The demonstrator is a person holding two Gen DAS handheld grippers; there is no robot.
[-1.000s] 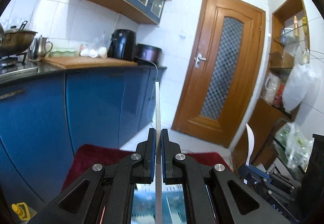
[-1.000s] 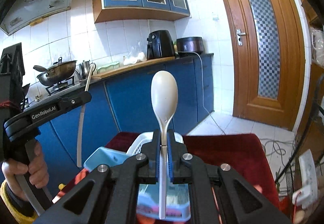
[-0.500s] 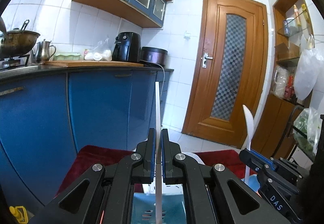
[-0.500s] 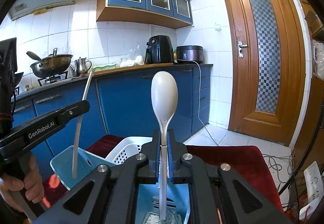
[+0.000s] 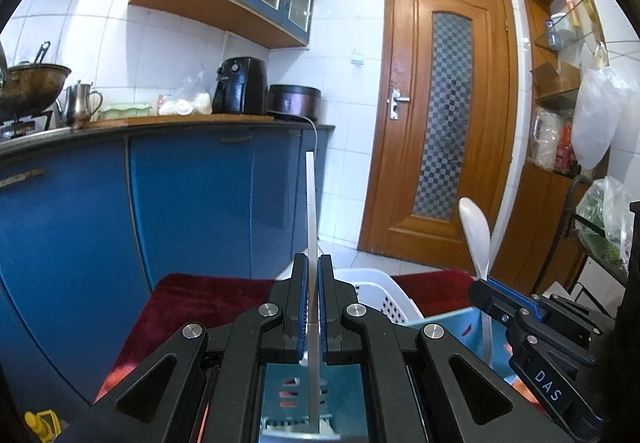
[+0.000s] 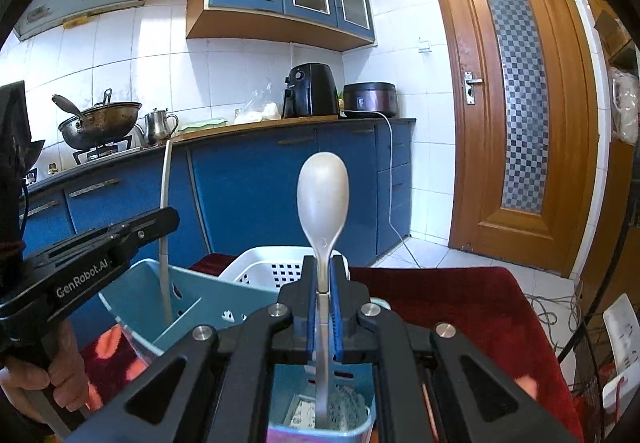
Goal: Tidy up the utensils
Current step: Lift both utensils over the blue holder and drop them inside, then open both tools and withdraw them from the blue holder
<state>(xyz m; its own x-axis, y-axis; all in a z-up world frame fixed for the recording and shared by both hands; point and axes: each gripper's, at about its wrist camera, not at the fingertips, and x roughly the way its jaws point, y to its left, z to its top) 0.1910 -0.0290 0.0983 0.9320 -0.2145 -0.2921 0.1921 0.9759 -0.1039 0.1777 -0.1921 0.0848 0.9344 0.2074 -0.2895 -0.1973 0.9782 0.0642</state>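
My left gripper [image 5: 313, 263] is shut on a thin white stick-like utensil [image 5: 311, 211], held upright with its lower end inside the light blue utensil holder [image 5: 312, 395]. My right gripper [image 6: 325, 267] is shut on the handle of a white spoon [image 6: 323, 195], bowl up, its handle end down in another compartment of the same blue holder [image 6: 192, 307]. The spoon also shows at the right of the left wrist view [image 5: 476, 235]. The left gripper also shows at the left of the right wrist view [image 6: 116, 239], with the stick [image 6: 165, 219].
A white perforated basket [image 6: 276, 263] stands behind the holder on a dark red cloth [image 6: 448, 303]. Blue kitchen cabinets [image 5: 180, 203] run along the left. A wooden door [image 5: 448, 123] is ahead. Shelves with bags [image 5: 592, 115] stand on the right.
Both grippers have lowered with their utensils; the stick and spoon ends now reach down into the blue holder, which fills more of both views.
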